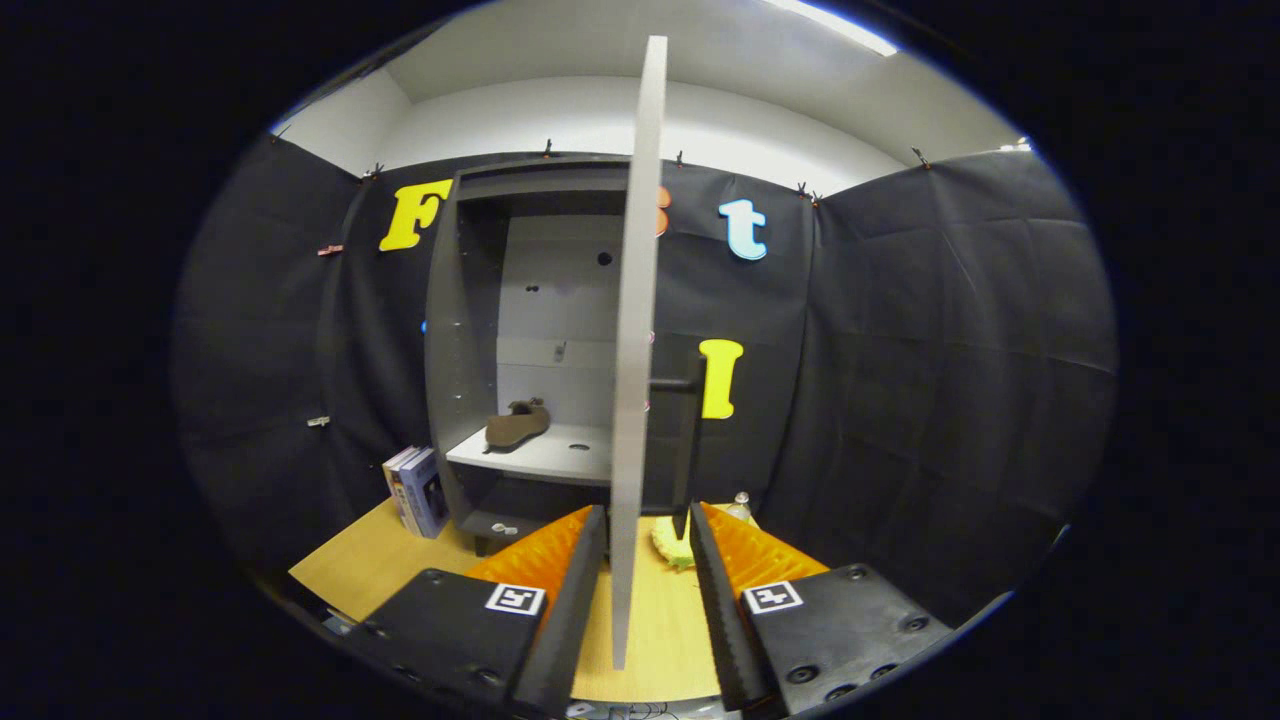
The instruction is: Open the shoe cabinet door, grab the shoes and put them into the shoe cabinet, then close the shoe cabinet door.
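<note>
The grey shoe cabinet (468, 330) stands open at the back of the wooden table (370, 565). Its door (640, 300) is swung out towards me and seen edge-on, with a black bar handle (688, 440) on its right face. A brown shoe (517, 423) lies on the cabinet's middle shelf (560, 458). My gripper (647, 512) is open, and the door's free edge stands between its fingers. The left finger (585, 560) is close against the door; the right finger (712, 570) is apart from it, just below the handle's lower end.
Several books (415, 490) lean against the cabinet's left side. A yellow-green cloth-like thing (675, 548) lies on the table beyond the fingers, right of the door, with a small bottle (741, 503) behind it. A small white item (503, 527) lies on the cabinet's bottom.
</note>
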The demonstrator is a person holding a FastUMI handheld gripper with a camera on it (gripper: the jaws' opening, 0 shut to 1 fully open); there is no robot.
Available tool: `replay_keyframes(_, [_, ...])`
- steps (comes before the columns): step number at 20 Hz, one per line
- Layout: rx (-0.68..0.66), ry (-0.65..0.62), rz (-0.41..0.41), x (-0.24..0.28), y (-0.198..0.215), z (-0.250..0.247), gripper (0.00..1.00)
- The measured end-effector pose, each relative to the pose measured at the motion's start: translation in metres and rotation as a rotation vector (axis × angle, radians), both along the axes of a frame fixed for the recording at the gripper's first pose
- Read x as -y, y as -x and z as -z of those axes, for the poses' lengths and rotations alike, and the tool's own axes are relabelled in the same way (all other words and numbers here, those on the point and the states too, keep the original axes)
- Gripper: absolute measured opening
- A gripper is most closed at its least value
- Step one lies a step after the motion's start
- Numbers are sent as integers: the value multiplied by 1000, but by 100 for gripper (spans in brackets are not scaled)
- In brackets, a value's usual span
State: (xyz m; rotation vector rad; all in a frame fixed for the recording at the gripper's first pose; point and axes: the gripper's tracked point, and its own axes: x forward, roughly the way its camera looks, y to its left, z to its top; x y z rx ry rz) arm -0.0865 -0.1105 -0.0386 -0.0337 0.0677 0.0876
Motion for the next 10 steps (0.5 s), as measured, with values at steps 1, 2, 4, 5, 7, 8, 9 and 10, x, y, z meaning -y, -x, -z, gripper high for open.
replay_keyframes(1, [-41, 6, -25, -13, 5, 16, 68])
replay_keyframes(2, [-90, -14, -58, -30, 6, 30, 80])
replay_keyframes(4, [-181, -86, -136, -68, 12, 61, 89])
replay_keyframes(5, [-222, -106, -157, -85, 10, 79, 91])
replay_keyframes(7, [-318, -136, -178, -112, 4, 124, 100])
replay_keyframes(8, [-364, -152, -194, -124, 0, 147, 100])
replay_keyframes(9, [-408, -161, -208, -136, -1, 171, 100])
replay_keyframes(10, [-442, -165, -217, -147, -3, 192, 100])
